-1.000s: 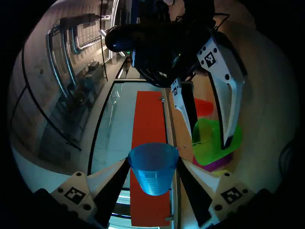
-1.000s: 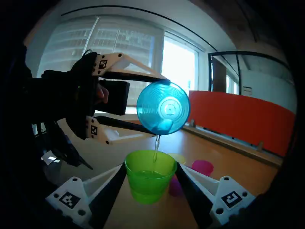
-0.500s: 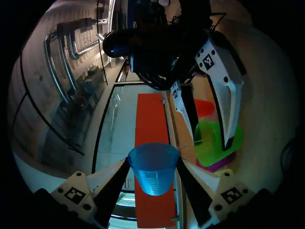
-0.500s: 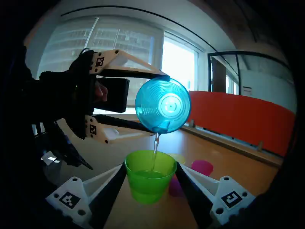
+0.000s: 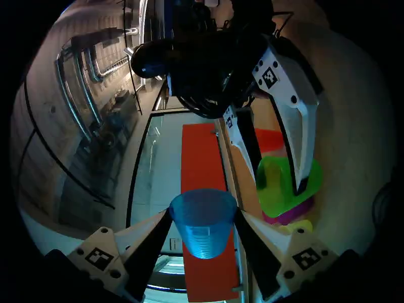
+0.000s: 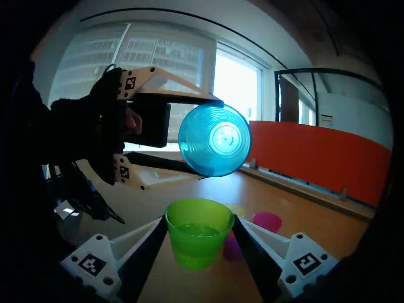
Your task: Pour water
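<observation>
Left gripper [image 5: 202,221] clamped the blue cup [image 6: 214,140], tipped over above the green cup [image 6: 198,246]. Right gripper [image 6: 199,230] gripped that one, water inside. Pink cup [image 6: 267,220] and yellow cup [image 6: 236,208] sat just behind on the wooden table [image 6: 303,209]. Orange partition [image 6: 323,156] and window [image 6: 235,86] beyond.

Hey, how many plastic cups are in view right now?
5. Blue cup tipped in the left gripper; green cup in the right gripper; yellow cup, pink cup and purple cup standing close behind the green one. Others may be hidden.
</observation>
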Motion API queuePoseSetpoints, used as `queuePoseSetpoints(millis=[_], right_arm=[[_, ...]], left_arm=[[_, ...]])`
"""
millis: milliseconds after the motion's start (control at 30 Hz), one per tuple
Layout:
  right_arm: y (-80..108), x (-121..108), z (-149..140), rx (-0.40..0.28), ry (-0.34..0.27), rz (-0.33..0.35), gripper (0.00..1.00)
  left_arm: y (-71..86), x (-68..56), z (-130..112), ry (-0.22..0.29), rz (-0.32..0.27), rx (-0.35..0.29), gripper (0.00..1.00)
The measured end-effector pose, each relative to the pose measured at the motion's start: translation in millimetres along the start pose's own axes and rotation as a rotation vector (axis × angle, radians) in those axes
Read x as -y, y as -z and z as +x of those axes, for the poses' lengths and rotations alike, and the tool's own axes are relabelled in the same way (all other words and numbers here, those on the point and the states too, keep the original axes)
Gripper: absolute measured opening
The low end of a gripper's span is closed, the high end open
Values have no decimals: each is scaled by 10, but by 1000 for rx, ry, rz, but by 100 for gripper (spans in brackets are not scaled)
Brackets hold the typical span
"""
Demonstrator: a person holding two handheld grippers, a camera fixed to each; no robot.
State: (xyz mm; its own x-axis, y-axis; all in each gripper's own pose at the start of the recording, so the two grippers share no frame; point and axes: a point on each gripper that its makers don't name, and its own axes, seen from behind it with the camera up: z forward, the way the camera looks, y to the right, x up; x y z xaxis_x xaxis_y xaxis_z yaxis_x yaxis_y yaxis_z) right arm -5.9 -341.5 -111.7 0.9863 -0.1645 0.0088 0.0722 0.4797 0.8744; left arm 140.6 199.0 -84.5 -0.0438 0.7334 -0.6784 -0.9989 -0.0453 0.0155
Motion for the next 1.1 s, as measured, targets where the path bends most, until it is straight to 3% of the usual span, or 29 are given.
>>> queuePoseSetpoints(millis=[200,500,800,1100], right_arm=[[5,-7,-3,0,0,-3,94],[18,-11,8,-1,0,-7,94],[21,-4,15,-1,2,-8,94],[28,0,28,-5,2,-10,94]], left_arm=[[10,22,-22,16,5,4,87],[58,22,-64,99,6,17,87],[101,-98,-133,245,-25,38,87],[112,-155,-244,460,-39,58,87]])
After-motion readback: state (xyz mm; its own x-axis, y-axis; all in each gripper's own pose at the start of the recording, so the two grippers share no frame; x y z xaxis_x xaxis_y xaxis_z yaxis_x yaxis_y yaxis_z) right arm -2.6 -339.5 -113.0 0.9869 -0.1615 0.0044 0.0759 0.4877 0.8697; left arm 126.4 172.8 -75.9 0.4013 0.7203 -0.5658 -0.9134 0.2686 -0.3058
